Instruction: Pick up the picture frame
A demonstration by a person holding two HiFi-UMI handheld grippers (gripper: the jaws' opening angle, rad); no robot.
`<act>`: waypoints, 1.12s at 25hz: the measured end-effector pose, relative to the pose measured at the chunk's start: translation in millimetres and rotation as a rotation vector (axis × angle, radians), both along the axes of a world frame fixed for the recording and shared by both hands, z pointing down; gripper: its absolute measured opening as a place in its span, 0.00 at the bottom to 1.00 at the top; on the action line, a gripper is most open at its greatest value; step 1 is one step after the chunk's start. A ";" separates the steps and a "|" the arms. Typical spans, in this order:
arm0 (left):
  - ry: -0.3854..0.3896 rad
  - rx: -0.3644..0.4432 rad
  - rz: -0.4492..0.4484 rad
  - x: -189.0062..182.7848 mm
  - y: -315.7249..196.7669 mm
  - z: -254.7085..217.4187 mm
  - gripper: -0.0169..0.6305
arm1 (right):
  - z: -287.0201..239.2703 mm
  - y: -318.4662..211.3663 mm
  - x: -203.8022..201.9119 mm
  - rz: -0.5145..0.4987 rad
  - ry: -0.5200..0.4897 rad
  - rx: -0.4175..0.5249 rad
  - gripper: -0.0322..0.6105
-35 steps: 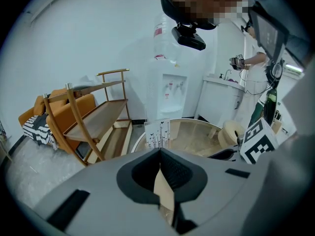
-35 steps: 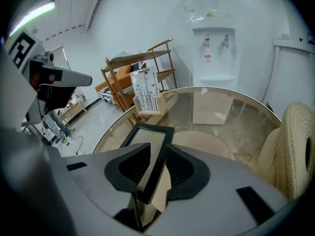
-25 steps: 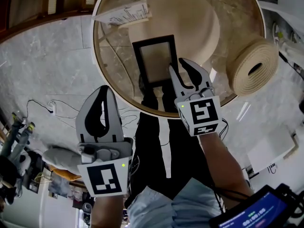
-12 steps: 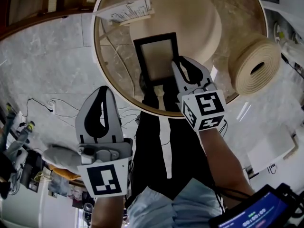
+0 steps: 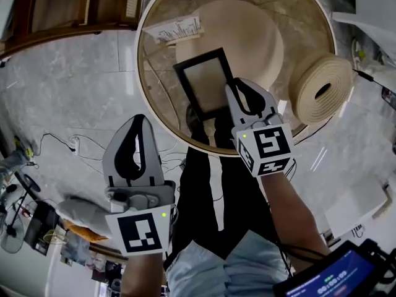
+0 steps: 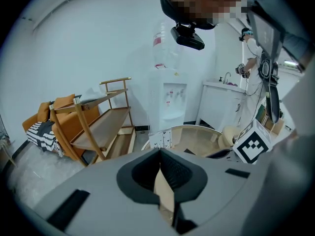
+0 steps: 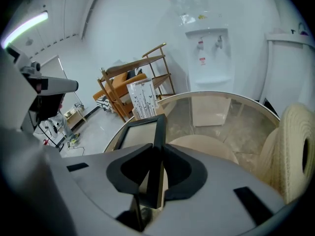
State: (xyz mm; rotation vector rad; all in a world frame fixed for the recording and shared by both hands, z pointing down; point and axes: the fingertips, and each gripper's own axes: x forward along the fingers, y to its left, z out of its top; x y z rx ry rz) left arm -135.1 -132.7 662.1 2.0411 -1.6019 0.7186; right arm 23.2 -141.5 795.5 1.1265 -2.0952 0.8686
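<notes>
right gripper (image 5: 239, 93) (image 7: 156, 154) pinches the picture frame (image 5: 207, 82) (image 7: 158, 124): its jaws have just been closing, and the dark pads now press on one thin side rail of the frame, close to a lower corner. left gripper (image 5: 137, 124) (image 6: 160, 156) has its jaws pressed together with nothing between them, and hangs off to the side of the glass-topped round table (image 5: 156, 73), well apart from the frame.

the frame sits over the table's glass, tilted, with most of its body reaching away from the pads toward the printed card (image 5: 176, 30).

the main risk looks like the hold itself. only a narrow rail is caught, and the bulk of the frame lies beyond the pinch, so its weight could make it swing about the pads or slide out of them. a quick lift or a twist of the hand would make this more likely. if it slips, it would land on the glass top, and either pane could crack. a swinging far corner could also knock the printed card over, or a turn to the right could brush the woven coil (image 5: 322, 91). the left gripper is too far off to steady anything.
</notes>
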 end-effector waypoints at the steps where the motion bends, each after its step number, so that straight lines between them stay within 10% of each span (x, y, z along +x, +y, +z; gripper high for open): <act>1: -0.003 0.010 -0.001 -0.7 -0.6 -6.3 0.05 | -7.0 -2.4 -0.9 0.000 -0.002 0.013 0.18; 28: -0.041 0.484 -0.036 13.7 -32.2 -272.9 0.05 | -332.6 -53.7 -12.3 -0.048 -0.127 0.519 0.18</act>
